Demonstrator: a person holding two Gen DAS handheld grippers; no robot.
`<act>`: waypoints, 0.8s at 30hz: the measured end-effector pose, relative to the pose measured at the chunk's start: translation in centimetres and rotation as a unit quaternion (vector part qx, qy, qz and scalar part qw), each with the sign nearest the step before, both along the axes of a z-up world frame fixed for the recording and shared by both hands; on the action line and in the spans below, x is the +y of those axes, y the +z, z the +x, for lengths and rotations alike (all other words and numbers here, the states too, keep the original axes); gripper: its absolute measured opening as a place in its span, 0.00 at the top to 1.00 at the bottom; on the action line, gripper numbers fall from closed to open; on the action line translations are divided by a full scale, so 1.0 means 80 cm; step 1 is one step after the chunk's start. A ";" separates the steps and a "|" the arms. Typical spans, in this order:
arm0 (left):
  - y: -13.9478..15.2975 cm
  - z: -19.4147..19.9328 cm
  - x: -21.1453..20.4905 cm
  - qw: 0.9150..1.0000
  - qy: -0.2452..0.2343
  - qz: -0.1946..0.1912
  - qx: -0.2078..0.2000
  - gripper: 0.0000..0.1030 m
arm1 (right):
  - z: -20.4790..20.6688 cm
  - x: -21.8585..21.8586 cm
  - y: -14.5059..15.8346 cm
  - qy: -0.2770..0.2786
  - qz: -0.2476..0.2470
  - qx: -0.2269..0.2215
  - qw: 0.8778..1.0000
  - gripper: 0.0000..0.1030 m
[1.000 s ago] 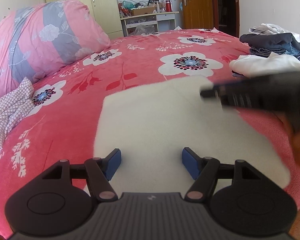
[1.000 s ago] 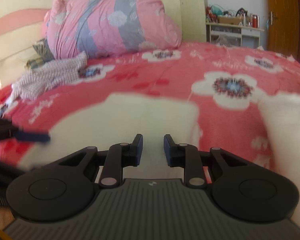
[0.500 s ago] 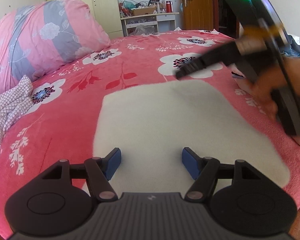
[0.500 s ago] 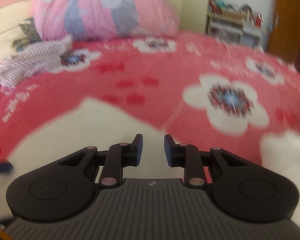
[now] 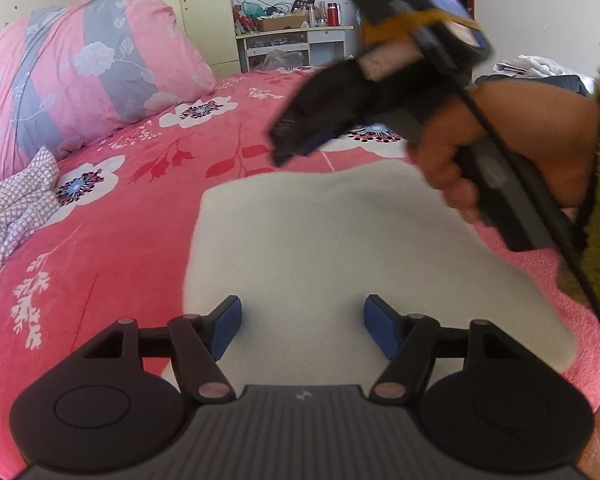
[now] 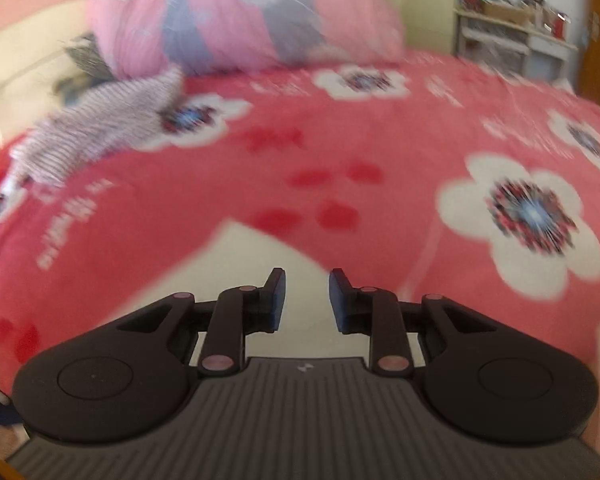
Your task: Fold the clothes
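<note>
A folded cream-white garment [image 5: 320,248] lies flat on the red floral bedspread [image 5: 112,240]. My left gripper [image 5: 302,326] is open and empty, low over the garment's near edge. My right gripper [image 6: 306,300] has a narrow gap between its pads and holds nothing; it hovers over the garment's far corner [image 6: 236,264]. In the left wrist view the right gripper [image 5: 296,148] and the hand holding it hang above the garment's far right side.
A checked purple-white garment [image 5: 12,204] lies crumpled at the left, also in the right wrist view [image 6: 100,124]. A pink and grey quilt bundle [image 5: 80,68] sits behind it. Dark and white clothes [image 5: 540,72] are piled at the right. A cluttered desk [image 5: 296,36] stands by the wall.
The right gripper has swung up and leftward over the garment's far edge, its view turning toward the pillow end. The left gripper has stayed still and open.
</note>
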State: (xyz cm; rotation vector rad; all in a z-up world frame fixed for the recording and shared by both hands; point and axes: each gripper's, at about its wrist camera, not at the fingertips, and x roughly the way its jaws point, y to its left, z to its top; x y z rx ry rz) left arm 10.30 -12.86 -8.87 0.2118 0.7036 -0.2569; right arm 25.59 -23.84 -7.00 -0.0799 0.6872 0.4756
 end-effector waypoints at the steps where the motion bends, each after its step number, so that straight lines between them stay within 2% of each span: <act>1: -0.001 -0.001 -0.001 1.000 0.000 0.000 0.000 0.33 | 0.002 0.009 0.000 0.011 0.002 -0.001 1.000 0.77; 3: -0.002 -0.001 0.001 1.000 -0.002 -0.001 0.000 0.33 | 0.007 0.026 -0.009 0.029 0.004 0.009 1.000 0.77; 5: -0.002 -0.002 0.001 1.000 -0.005 -0.001 0.005 0.33 | 0.019 0.040 -0.043 0.036 -0.020 0.050 0.998 0.79; 7: -0.002 -0.003 0.002 1.000 -0.005 -0.002 0.002 0.33 | 0.023 0.042 -0.064 0.032 -0.023 0.058 0.998 0.78; 20: 0.005 -0.022 0.021 1.000 0.008 -0.019 0.014 0.33 | 0.017 0.044 -0.060 0.030 -0.027 0.050 0.998 0.78; 22: 0.005 -0.023 0.022 1.000 0.009 -0.020 0.015 0.33 | 0.013 0.042 -0.046 0.024 -0.020 0.044 0.999 0.77; 24: 0.004 -0.023 0.022 1.000 0.009 -0.020 0.016 0.33 | 0.003 0.043 -0.028 0.034 0.009 0.033 0.999 0.77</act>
